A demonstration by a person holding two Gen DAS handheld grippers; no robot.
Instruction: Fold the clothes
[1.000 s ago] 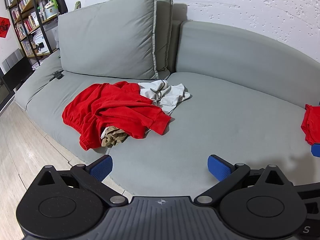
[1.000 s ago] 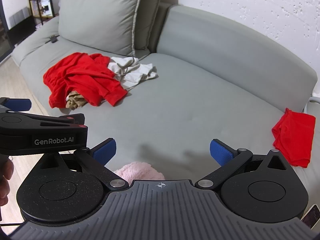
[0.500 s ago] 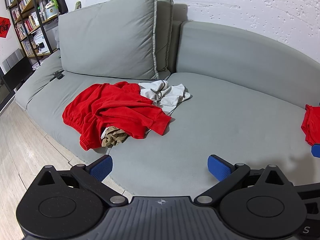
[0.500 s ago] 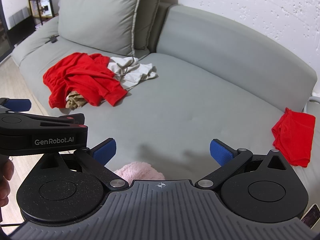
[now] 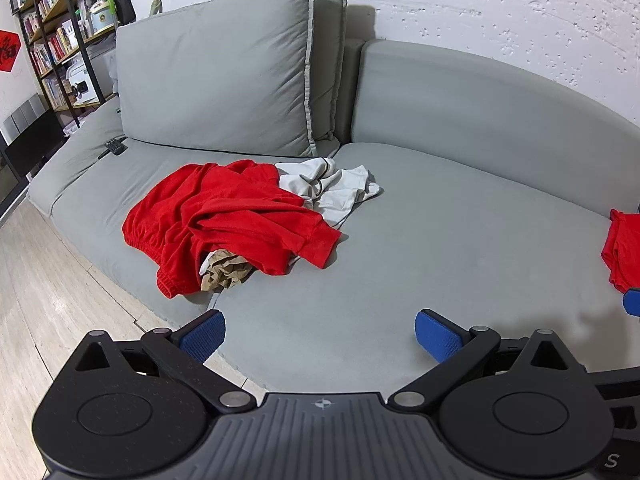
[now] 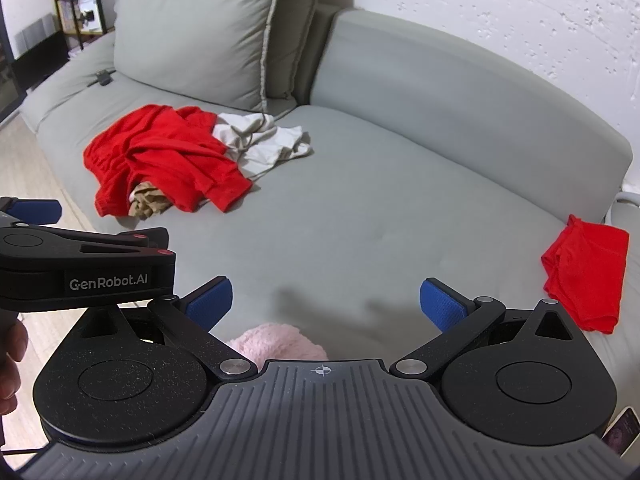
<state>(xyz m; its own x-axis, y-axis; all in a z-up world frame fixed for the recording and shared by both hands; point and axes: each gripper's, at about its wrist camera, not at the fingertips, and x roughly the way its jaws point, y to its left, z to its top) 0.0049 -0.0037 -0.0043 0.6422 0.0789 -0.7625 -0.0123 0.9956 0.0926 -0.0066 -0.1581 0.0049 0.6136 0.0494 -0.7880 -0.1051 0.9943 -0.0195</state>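
Observation:
A heap of crumpled clothes lies on the left part of the grey sofa seat [image 5: 460, 240]: a red garment [image 5: 228, 216] [image 6: 160, 156] on top, a white garment [image 5: 332, 188] [image 6: 264, 140] at its far right side, a tan one [image 5: 226, 274] [image 6: 146, 200] poking out at the front. A folded red garment [image 6: 584, 272] [image 5: 624, 252] rests at the seat's right end. My left gripper [image 5: 320, 336] hovers open over the seat's front edge, short of the heap. My right gripper [image 6: 326, 304] is open too, holding nothing, over the bare middle of the seat.
Two large grey cushions [image 5: 224, 68] lean on the backrest behind the heap. A small dark object [image 5: 114, 146] lies on the far left seat. A bookshelf [image 5: 60, 36] stands at the far left. Something pink and fluffy [image 6: 276, 340] shows below my right gripper. Wooden floor [image 5: 44, 300] runs along the sofa's front.

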